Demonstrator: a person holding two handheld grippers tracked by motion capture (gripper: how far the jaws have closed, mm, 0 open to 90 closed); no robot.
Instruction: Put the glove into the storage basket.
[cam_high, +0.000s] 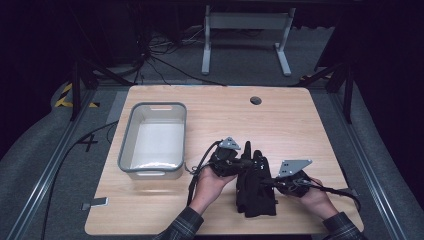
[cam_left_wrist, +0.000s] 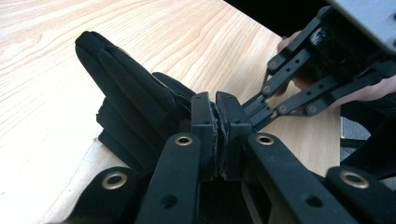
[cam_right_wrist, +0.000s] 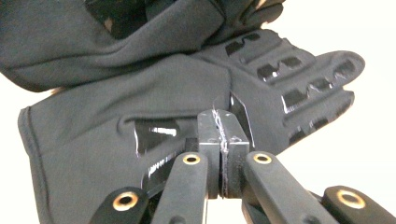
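Two grippers: both work on one pair of black gloves (cam_high: 256, 185), which lies on the worktop (cam_high: 280, 125) at its near edge.
Gloves: stacked one over the other, cuffs toward the person, fingers pointing away; the grey bin sits to their left and farther off.
Left gripper (cam_high: 246, 162): at the gloves' left side near the fingers; in the left gripper view its jaws stand pressed together with a thin edge of black fabric pinched between them (cam_left_wrist: 217, 135).
Right gripper (cam_high: 275, 183): at the gloves' right side, nearer the cuffs; in the right gripper view its jaws stand fully closed on a fold of glove cloth (cam_right_wrist: 222, 140).
Step in hand: both sides look gripped, so I judge this the moment just ahead of lifting or shifting the gloves.
Next move: probably a joint lift toward the bin; it calls for both hands rising together so neither thin pinch slips.
Grey bin (cam_high: 129, 142): empty, white inside, well apart from the gloves to their far left.
In the way: bare wood between gloves and bin; only the bin's near wall must be cleared.
Beyond: a round cable hole (cam_high: 255, 100) lies far behind the gloves.
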